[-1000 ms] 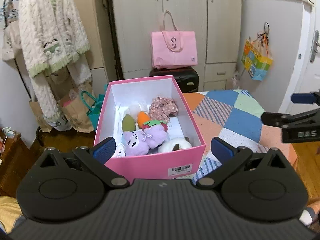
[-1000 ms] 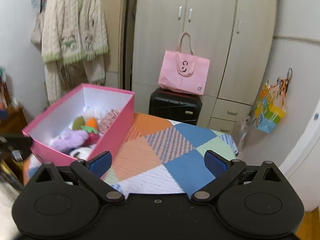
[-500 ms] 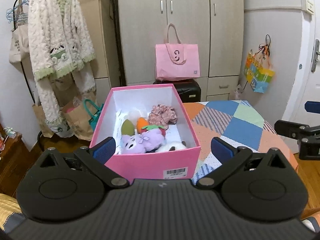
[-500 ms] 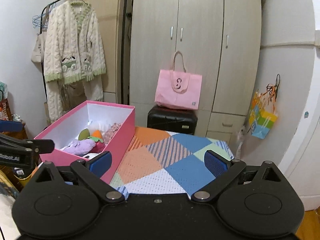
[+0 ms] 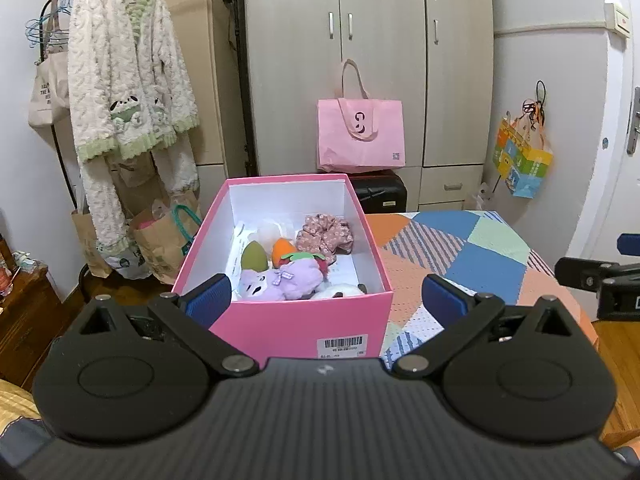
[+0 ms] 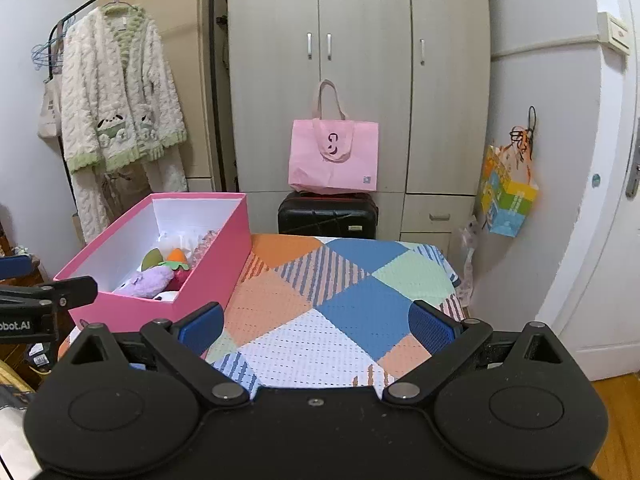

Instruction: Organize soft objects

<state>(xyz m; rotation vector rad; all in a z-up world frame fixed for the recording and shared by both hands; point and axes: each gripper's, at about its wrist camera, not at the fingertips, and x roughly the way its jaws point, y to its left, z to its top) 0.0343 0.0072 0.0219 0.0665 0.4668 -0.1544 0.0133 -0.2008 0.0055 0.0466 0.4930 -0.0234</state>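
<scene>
We hold both grippers spread wide and empty — the left gripper facing the pink box, the right gripper over the patchwork cloth. Inside the box lie the purple plush, floral scrunchie and orange toy — packed together.

So the surface has a patchwork cloth over it, with orange, blue, mint green, striped and white dotted patches, and the cloth covers the whole top as far as I can see. The only thing sitting directly on it is a pink box at the left side (open top, white inside, barcode sticker on the near wall). In the right wrist view the same box rests right along the left edge of the cloth. Wooden floor shows at the lower right.
</scene>
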